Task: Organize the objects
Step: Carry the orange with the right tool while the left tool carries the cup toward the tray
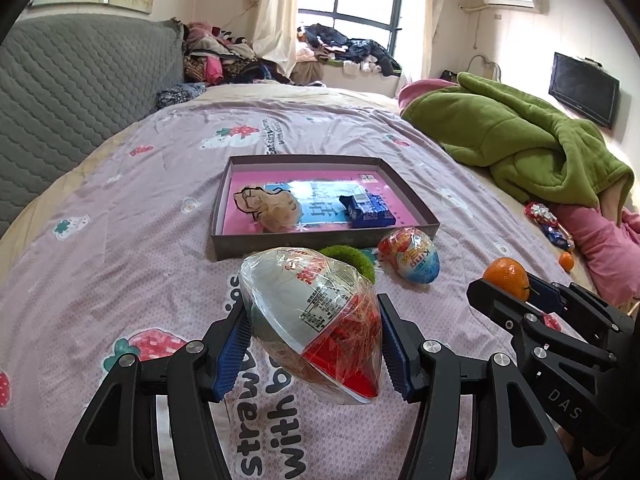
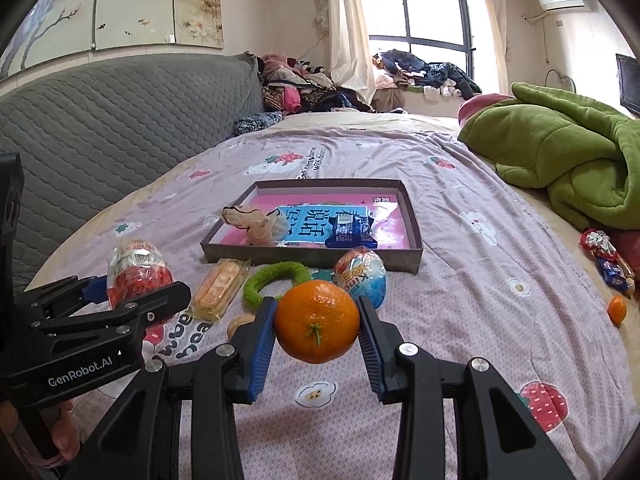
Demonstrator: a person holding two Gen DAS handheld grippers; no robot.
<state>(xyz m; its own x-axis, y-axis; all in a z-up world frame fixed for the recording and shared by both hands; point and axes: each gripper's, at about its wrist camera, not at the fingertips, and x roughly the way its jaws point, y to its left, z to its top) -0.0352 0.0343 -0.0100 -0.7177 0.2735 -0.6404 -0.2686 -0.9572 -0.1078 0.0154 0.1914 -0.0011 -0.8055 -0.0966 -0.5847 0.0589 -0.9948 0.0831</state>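
My left gripper (image 1: 314,344) is shut on a large egg-shaped toy (image 1: 316,320) in clear wrap, white and red, held above the bedspread. My right gripper (image 2: 318,328) is shut on an orange (image 2: 317,320), also lifted off the bed; the same orange (image 1: 506,278) shows at the right of the left wrist view. Ahead lies a shallow grey box (image 1: 224,208) with a pink floor, holding a beige plush toy (image 1: 268,208) and a blue snack packet (image 1: 368,210). In front of the box lie a smaller blue-and-orange egg (image 2: 362,276), a green fuzzy ring (image 2: 276,280) and a wrapped biscuit pack (image 2: 222,286).
A green quilt (image 2: 568,160) is heaped at the right of the bed, with a small orange (image 2: 617,309) and wrapped sweets (image 2: 606,258) below it. A grey padded headboard (image 2: 120,120) runs along the left. Clothes are piled near the window.
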